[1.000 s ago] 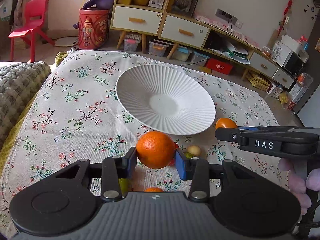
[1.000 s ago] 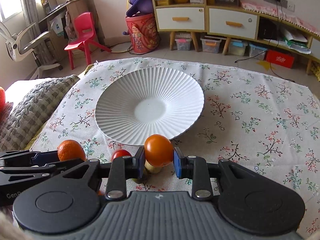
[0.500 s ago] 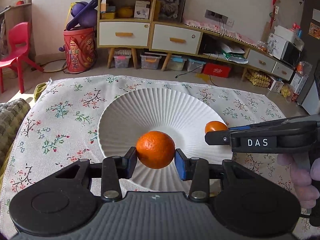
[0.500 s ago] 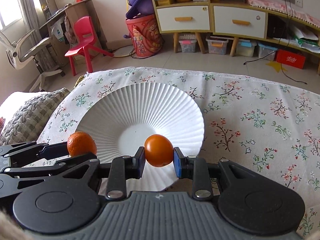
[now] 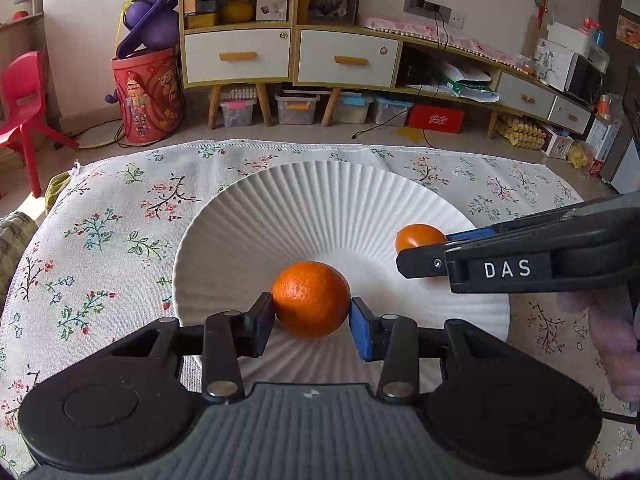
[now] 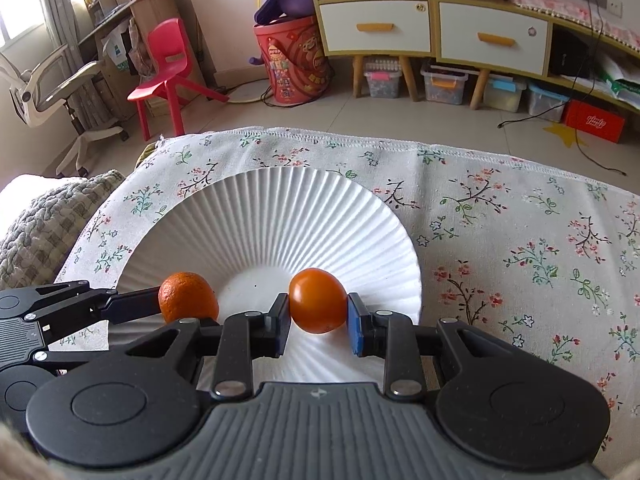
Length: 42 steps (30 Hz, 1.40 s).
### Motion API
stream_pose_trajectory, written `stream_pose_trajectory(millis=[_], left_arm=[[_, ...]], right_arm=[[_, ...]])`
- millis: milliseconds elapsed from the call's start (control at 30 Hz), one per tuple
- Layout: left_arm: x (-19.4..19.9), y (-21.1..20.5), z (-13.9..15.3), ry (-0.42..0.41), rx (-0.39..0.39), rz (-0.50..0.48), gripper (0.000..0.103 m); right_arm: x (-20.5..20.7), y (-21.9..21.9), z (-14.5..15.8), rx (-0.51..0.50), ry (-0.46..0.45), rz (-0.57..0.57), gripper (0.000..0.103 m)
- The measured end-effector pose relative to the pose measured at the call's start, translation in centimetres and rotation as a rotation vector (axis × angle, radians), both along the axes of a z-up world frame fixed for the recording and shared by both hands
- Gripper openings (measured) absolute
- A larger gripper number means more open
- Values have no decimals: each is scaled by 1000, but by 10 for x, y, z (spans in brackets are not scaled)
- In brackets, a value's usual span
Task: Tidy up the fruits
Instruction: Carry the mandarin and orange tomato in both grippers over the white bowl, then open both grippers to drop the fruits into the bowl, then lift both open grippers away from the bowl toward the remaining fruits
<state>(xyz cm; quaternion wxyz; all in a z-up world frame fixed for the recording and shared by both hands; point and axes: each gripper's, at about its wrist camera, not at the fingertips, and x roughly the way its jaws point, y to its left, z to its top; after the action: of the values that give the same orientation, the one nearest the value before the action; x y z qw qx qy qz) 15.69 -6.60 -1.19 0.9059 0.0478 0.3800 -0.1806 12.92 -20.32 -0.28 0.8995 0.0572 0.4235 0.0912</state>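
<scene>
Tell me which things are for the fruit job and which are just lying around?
For the job:
orange in the left gripper
smooth fruit in the right gripper
plate

Just lying around:
red chair
red bucket
cabinet
tablecloth

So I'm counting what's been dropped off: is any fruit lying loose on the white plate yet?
No, the plate is bare; both fruits are clamped above it.
</scene>
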Motion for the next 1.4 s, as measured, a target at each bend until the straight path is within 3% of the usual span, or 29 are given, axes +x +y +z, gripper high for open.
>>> stream_pose_trajectory(millis=[400, 533, 633, 800, 967, 1400], left_arm=[[3, -5, -1, 1, 22, -17, 28], [-1, -5, 1, 9, 30, -23, 30], [-7, -1, 6, 2, 18, -13, 40], [-26, 7, 16, -35, 19, -5, 60], [-44, 18, 25, -46, 25, 2, 67], [-84, 41, 31, -87, 14, 18, 87]], right_arm=[[4, -4, 1, 32, 8, 10, 27], [2, -7, 4, 57, 11, 10, 43], [-2, -7, 9, 50, 2, 5, 52], [-11, -8, 16, 55, -2, 4, 57], [-25, -3, 26, 37, -28, 29, 67], [-67, 4, 26, -42, -77, 85, 78]])
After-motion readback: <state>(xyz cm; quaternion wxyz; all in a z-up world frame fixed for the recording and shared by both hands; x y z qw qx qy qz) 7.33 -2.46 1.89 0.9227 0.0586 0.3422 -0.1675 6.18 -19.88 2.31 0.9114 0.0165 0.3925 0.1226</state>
